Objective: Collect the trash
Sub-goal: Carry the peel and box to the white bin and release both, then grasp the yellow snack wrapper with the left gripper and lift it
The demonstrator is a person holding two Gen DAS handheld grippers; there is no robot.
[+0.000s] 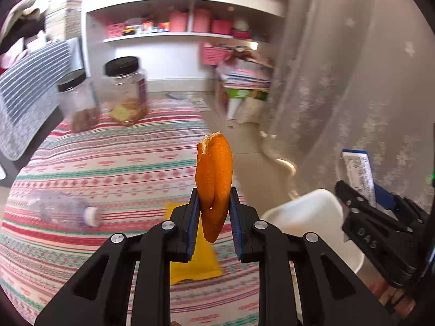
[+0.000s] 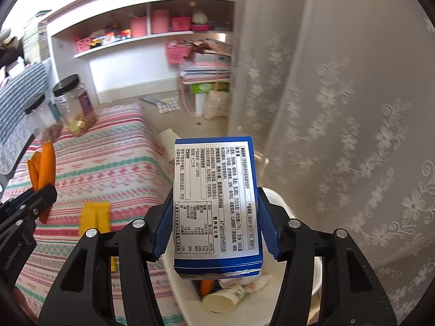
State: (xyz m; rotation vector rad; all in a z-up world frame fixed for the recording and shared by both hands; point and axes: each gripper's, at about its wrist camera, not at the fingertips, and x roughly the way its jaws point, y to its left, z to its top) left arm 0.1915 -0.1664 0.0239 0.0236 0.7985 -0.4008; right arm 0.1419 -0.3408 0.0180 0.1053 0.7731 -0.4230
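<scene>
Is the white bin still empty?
No. In the right wrist view the white bin already holds a paper cup and other scraps, below the blue box gripped by the right hand-held gripper.

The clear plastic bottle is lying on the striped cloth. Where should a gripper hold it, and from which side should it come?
Probably from above, closing across the middle of the plastic bottle. It lies on its side on the striped cloth, white cap toward the yellow packet, so both long sides look free. The body is blurred, and may dent.
</scene>
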